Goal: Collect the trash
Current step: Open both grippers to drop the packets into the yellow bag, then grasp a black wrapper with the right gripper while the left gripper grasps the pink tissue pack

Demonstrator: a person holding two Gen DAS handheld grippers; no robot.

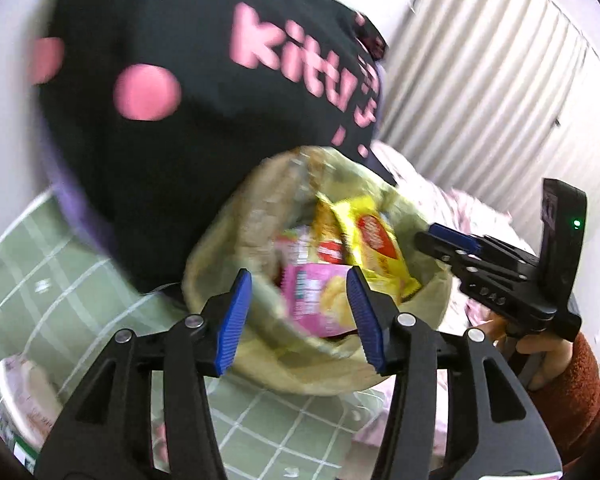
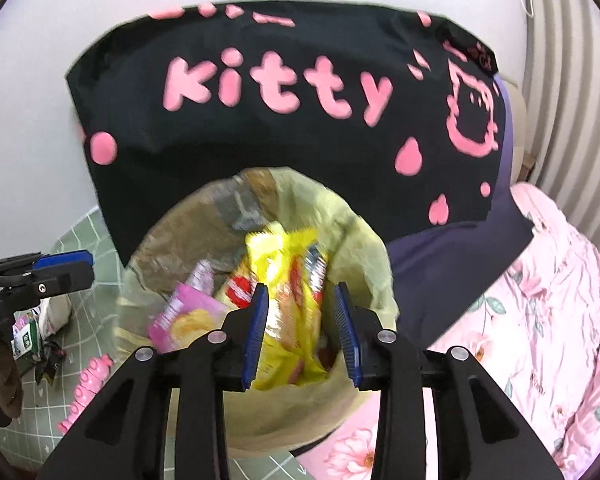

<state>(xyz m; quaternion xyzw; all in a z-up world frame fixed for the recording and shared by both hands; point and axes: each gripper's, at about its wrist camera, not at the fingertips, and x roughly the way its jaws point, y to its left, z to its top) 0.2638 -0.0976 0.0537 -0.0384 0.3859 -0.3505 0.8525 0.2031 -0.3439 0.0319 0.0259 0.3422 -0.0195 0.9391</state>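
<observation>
Fingers (image 2: 256, 332) parted both grippers, nothing held; one bin (image 2: 364, 252); two yellow wrappers (image 2: 284, 256), one pink (image 2: 184, 316).

Trash bag (image 2: 364, 248), pale yellow-green, mouth gaping wide, sits upright against black pillow. Inside: yellow snack wrappers (image 2: 284, 280) crumpled, standing on end at centre; pink chip packet (image 2: 180, 320) tilted at left side, beside them.

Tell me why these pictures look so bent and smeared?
Both views are fisheye, so the edges curve. The left wrist view is smeared: the black cushion and trash bag blur. The right wrist view is sharper, though the yellow wrapper is soft. No harsh glare in either.
</observation>
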